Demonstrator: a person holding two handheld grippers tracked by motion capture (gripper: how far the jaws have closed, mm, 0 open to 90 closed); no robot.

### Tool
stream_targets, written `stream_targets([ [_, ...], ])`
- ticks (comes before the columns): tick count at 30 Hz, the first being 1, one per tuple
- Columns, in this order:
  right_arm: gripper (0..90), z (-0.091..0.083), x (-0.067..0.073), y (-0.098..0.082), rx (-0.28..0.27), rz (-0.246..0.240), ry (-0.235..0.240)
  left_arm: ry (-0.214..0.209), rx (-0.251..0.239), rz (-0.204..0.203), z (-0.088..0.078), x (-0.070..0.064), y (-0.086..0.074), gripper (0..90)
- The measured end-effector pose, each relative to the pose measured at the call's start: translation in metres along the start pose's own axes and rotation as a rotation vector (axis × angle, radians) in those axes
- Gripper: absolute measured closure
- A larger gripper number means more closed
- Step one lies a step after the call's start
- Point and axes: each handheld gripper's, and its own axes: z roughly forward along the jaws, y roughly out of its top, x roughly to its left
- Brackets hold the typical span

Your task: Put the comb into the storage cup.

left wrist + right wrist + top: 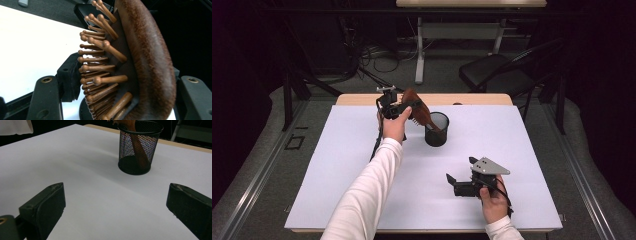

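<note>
Left gripper view: wooden bristle hairbrush [140,62] between loosening left jaws may tip the black mesh cup [436,129]; right jaws stand open, empty.

A laboratory or recording studio set up for manipulation trials. A wooden counter [472,99] carries a plain white sheet [362,165] as a uniform work surface. Dark surroundings enclose it, with loose cables [377,57] trailing across the grey carpeted floor [272,165]. Behind stand a folding chair [497,72] and a height-adjustable desk [462,30]. Rails [584,190] run along the floor beside the counter.
</note>
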Motion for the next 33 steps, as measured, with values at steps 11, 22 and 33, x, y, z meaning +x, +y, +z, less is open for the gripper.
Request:
stream_targets([
  [11, 2.7, 0.0000, 0.0001, 0.0000, 0.001, -0.001, 0.000, -0.002, 0.001, 0.009, -0.0009, -0.0003, 0.0007, 34.3],
  [22, 2.9, 0.0002, 0.0002, -0.0001, 0.000, -0.002, -0.001, 0.004, 0.005, 0.015, -0.0018, 0.0005, 0.0018, 32.6],
  [33, 3.2, 0.0009, 0.0010, -0.0007, 0.007, -0.006, 0.001, 0.025, -0.016, 0.035, -0.0028, -0.0006, 0.0026, 29.9],
])
